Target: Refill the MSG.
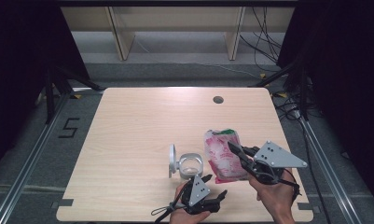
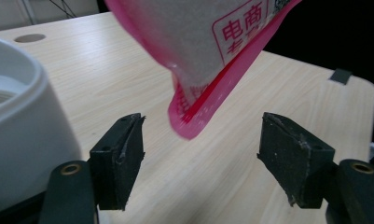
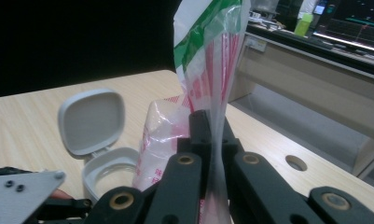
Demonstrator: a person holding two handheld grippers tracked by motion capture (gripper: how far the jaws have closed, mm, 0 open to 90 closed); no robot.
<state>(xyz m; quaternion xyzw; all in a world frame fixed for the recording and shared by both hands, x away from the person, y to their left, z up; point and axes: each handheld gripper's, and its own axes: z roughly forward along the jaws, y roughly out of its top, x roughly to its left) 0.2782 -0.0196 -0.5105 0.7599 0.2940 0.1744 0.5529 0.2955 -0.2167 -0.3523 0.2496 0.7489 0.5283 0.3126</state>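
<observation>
Left gripper (image 1: pixel 211 193): sitting nearest, jaws spread, nothing between the pads. White container (image 1: pixel 190 165): standing just beyond, lid up. Right gripper (image 1: pixel 236 150): clamping the pink bag (image 1: pixel 224 156), lifting it beside the container above the table (image 1: pixel 142 121).

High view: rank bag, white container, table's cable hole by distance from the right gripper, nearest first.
1. Pink-and-white bag: clamped in the right gripper, at its tips.
2. White container with open lid: to the bag's left.
3. Cable hole: near the table's far edge.
</observation>
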